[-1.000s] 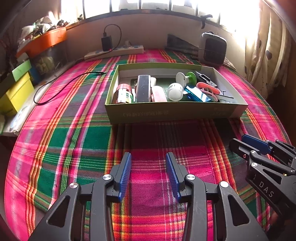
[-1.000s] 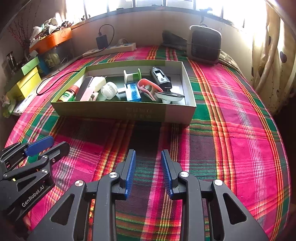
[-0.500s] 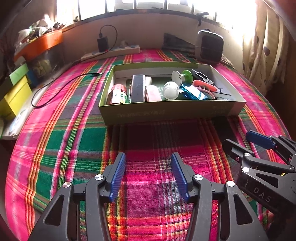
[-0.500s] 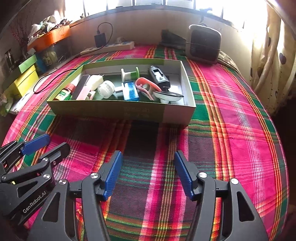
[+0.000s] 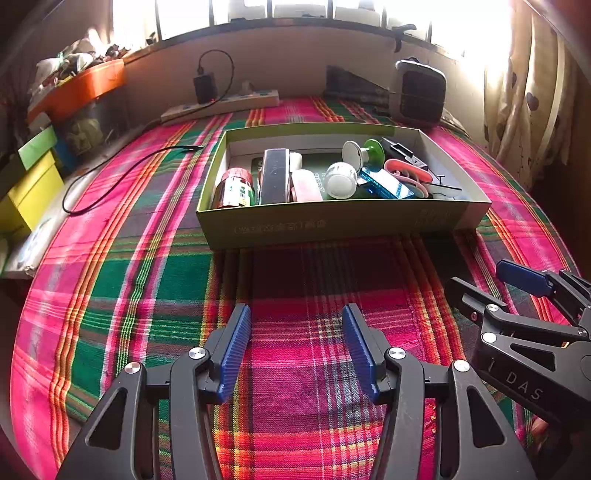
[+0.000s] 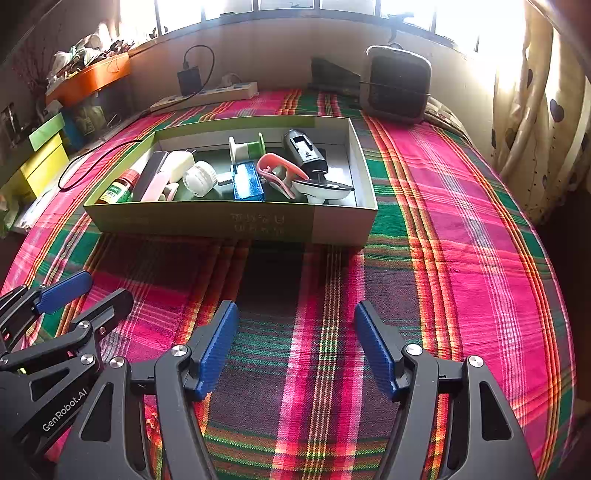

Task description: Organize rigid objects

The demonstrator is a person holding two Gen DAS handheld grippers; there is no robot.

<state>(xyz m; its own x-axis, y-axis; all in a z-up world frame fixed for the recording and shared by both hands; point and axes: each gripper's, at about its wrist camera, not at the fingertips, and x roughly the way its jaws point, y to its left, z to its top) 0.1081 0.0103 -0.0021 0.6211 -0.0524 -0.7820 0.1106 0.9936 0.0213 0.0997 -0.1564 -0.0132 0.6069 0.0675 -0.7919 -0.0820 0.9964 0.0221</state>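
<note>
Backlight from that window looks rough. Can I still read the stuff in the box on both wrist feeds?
Left wrist: window blown out, box contents sharp, near wall shadowed. Right wrist: same glare on curtain, contents clear, fisheye bends cloth edges.

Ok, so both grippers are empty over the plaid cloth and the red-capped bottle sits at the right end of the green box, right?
Not quite. The red-capped bottle sits at the left end of the green box, as the left wrist view shows. Both the left gripper and the right gripper are indeed empty over the plaid cloth.
</note>
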